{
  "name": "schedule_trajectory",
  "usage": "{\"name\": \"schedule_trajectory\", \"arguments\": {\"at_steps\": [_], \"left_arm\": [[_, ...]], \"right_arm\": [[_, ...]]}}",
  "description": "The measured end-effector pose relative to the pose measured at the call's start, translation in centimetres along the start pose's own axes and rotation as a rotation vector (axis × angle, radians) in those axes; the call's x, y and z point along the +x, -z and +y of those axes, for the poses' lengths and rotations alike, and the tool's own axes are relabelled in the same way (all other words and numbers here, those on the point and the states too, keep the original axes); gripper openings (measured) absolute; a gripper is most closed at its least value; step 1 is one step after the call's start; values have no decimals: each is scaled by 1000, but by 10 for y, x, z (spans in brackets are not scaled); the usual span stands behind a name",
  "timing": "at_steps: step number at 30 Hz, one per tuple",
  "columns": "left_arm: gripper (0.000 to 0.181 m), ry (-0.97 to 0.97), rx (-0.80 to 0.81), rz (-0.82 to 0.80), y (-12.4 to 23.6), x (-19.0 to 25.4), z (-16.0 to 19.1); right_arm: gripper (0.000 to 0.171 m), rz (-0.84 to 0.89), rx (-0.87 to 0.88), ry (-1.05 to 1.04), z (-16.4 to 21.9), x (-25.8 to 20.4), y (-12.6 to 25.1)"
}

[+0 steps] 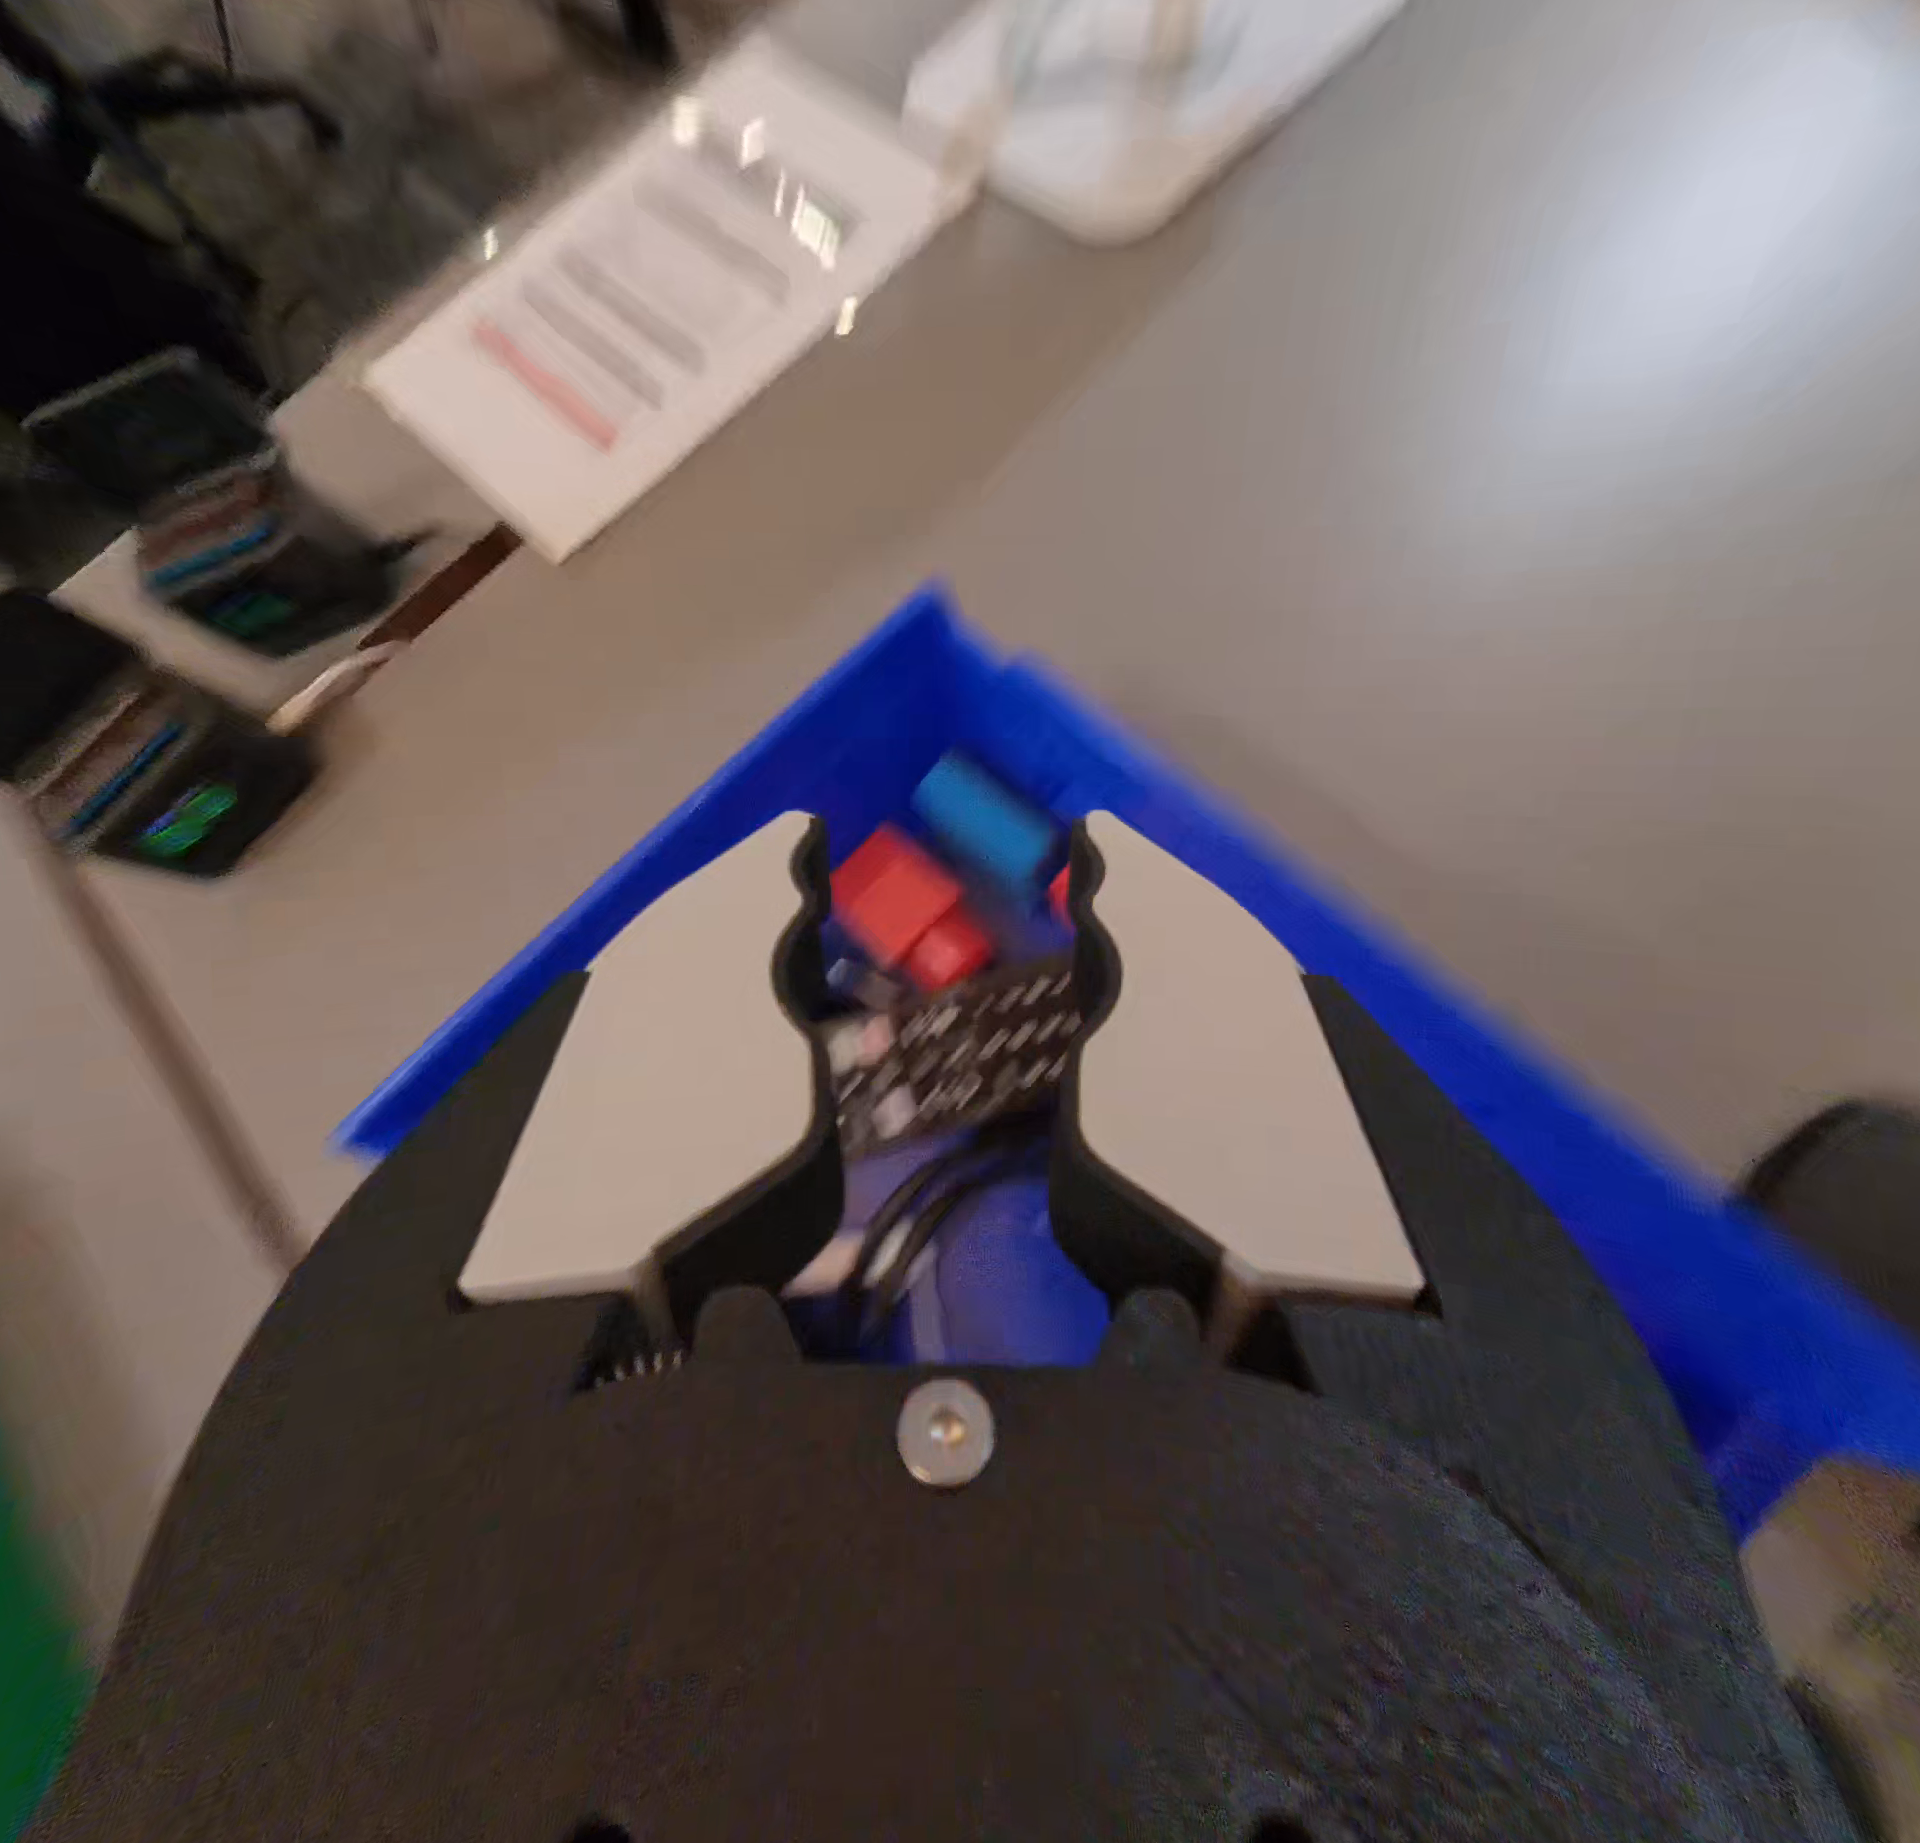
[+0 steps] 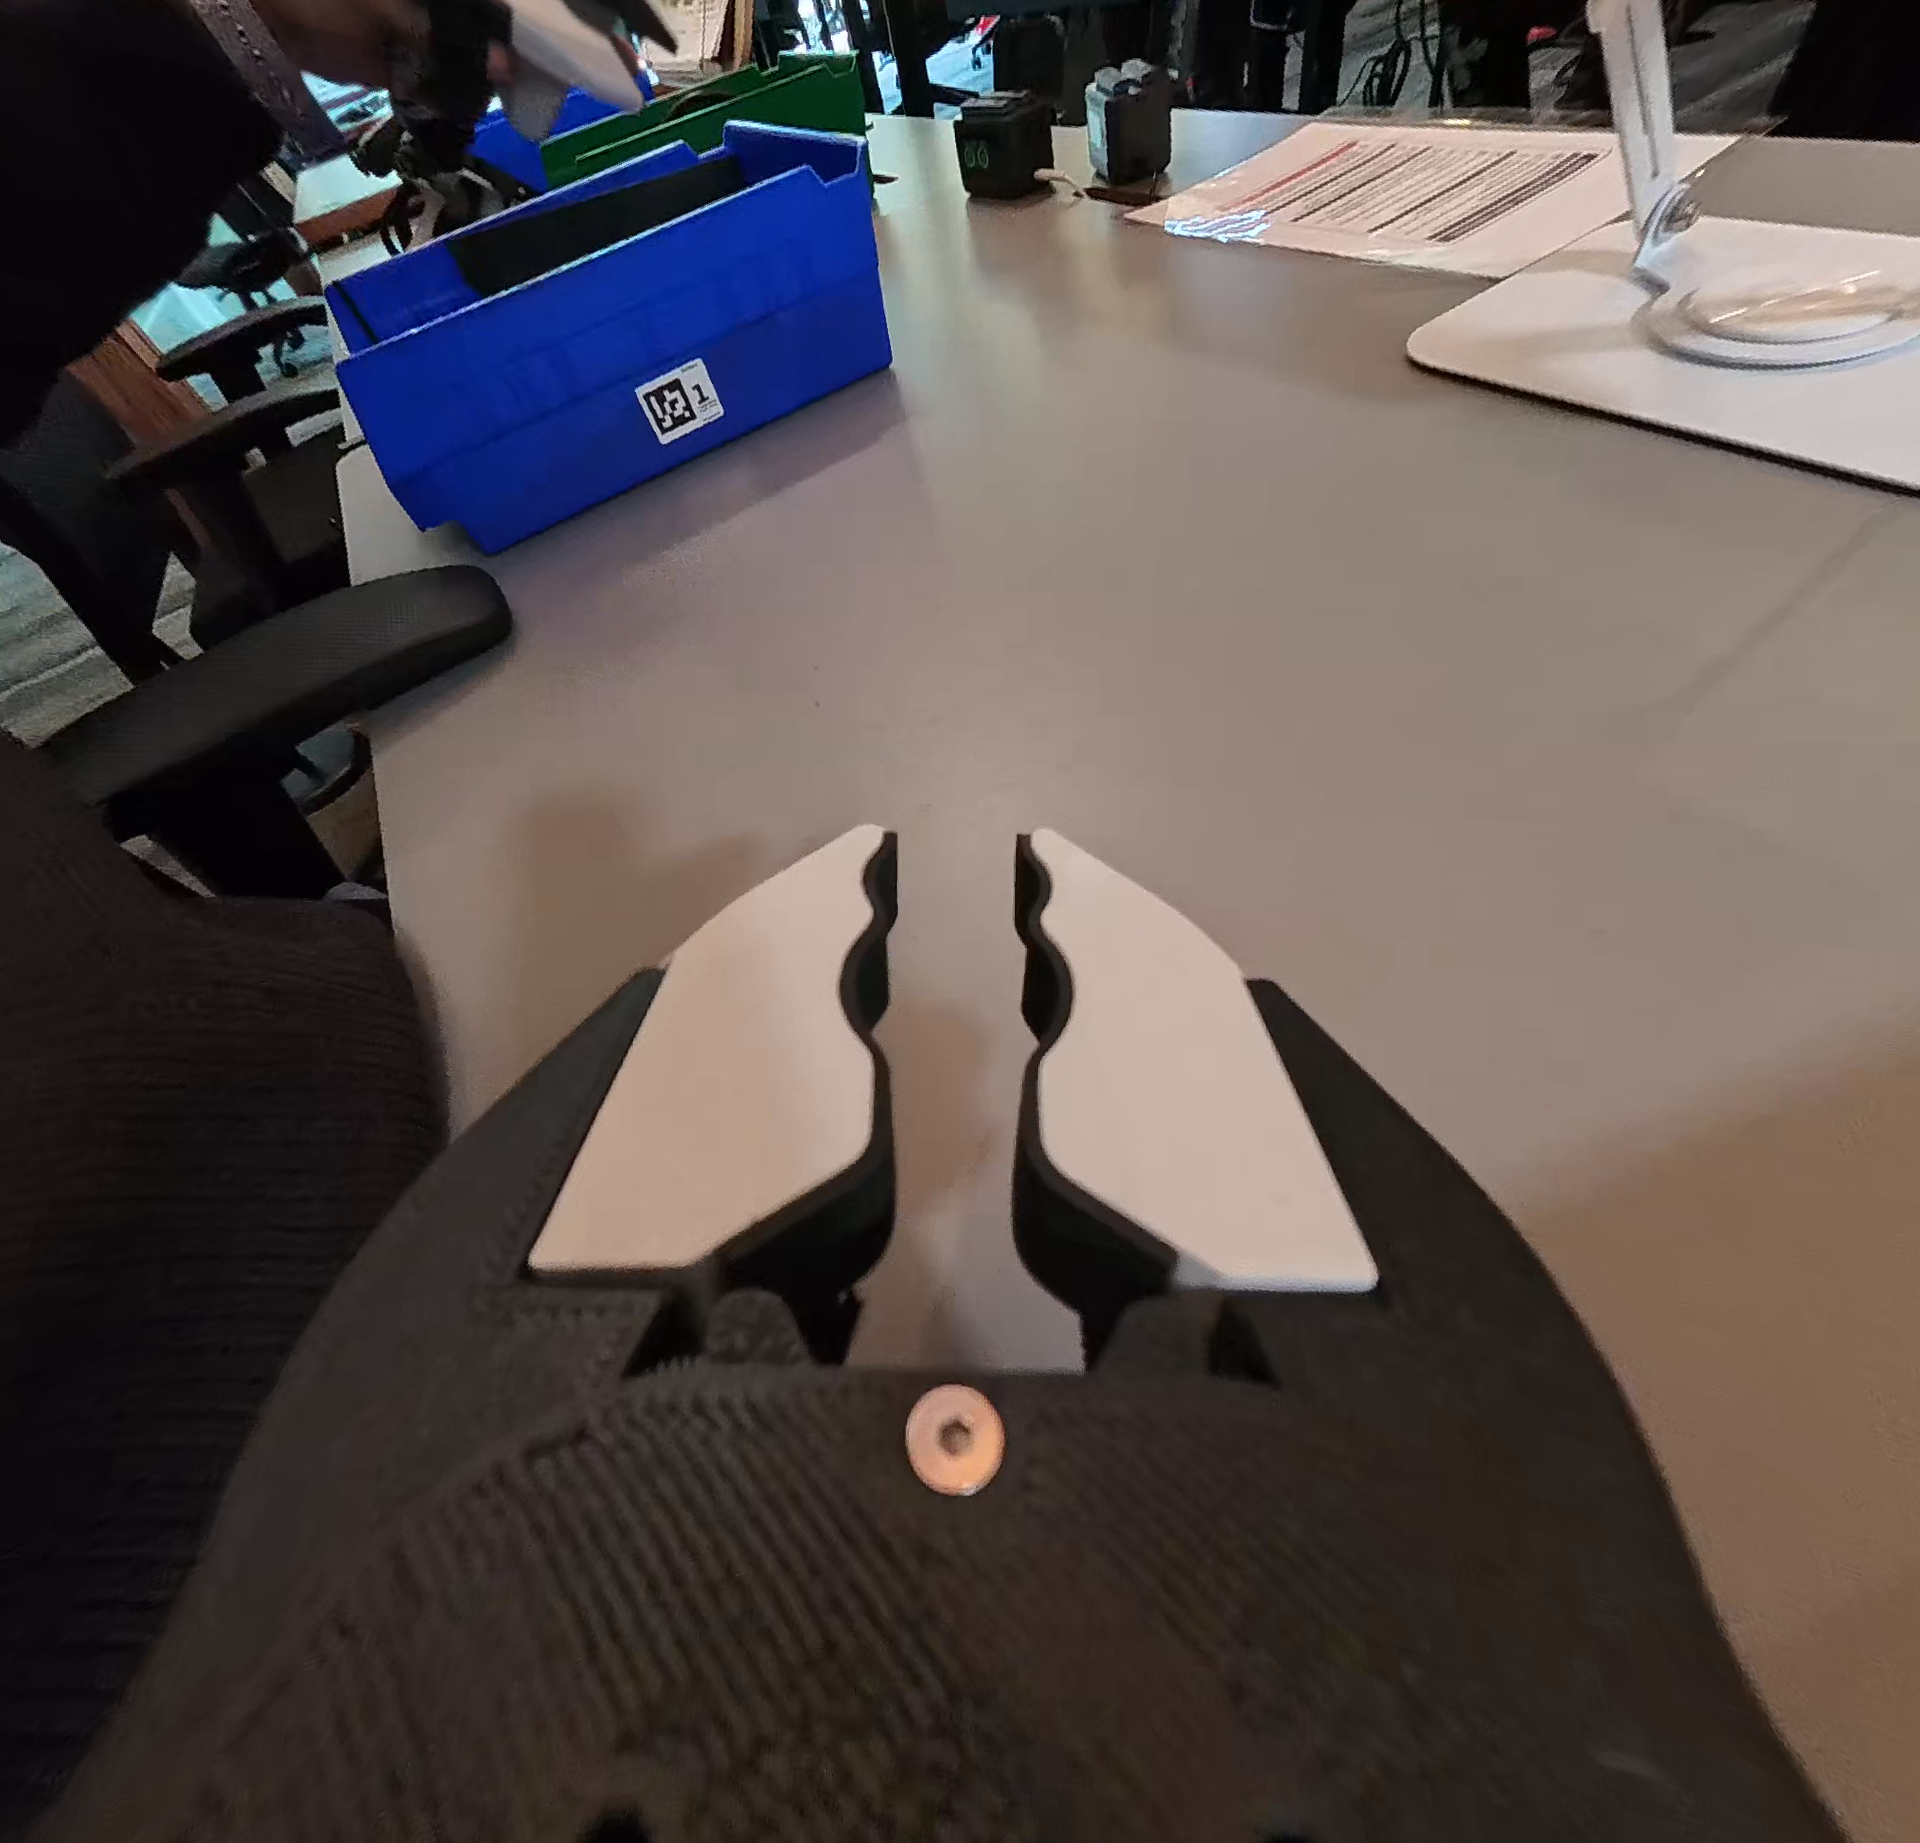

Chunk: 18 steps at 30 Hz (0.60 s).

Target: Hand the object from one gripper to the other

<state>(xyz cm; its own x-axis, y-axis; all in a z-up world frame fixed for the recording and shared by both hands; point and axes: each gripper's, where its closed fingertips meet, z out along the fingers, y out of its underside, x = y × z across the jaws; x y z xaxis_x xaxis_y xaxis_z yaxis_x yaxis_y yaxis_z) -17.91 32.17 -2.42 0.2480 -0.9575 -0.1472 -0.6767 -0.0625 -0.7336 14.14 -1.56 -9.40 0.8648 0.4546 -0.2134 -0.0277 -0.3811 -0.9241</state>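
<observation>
The grey table (image 2: pixel 1195 650) fills both views. On its left side stands a blue bin (image 2: pixel 613 359) with a square marker sticker on its side, and a green bin (image 2: pixel 717 110) sits just behind it. A printed sheet (image 2: pixel 1403 193) and a white stand base (image 2: pixel 1662 359) lie at the far right.

The left gripper (image 1: pixel 940 879) hangs over a corner of the blue bin (image 1: pixel 831 744), pointing down into it. Its fingers stand moderately apart. Between them, lower in the bin, lie red blocks (image 1: pixel 904 900), a light blue block (image 1: pixel 982 817) and a black patterned piece (image 1: pixel 987 1050). Blur hides whether the fingers touch any of them.

The right gripper (image 2: pixel 956 868) sits low over bare table, well apart from the bin, its fingers parted by a narrow gap with nothing between them.
</observation>
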Motion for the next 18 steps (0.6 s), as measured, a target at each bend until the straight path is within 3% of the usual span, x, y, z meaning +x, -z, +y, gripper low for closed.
{"name": "schedule_trajectory", "arguments": {"at_steps": [3, 6, 11, 16, 18], "left_arm": [[61, -180, -291, -56, -3, -19, 61], [73, -337, -449, 32, -14, 1, 95], [93, -585, -561, 76, -34, 21, 115], [88, -684, -614, 119, -60, 27, 127], [81, -634, -632, 156, -64, 26, 130]], "right_arm": [[22, -3, -26, 17, 5, -1, -4], [22, 1, -53, 26, 10, 1, -8], [21, -5, -56, -10, 12, 5, -11], [20, -8, -41, -46, 10, 9, -12], [19, -13, -32, -62, 9, 10, -11]]}}
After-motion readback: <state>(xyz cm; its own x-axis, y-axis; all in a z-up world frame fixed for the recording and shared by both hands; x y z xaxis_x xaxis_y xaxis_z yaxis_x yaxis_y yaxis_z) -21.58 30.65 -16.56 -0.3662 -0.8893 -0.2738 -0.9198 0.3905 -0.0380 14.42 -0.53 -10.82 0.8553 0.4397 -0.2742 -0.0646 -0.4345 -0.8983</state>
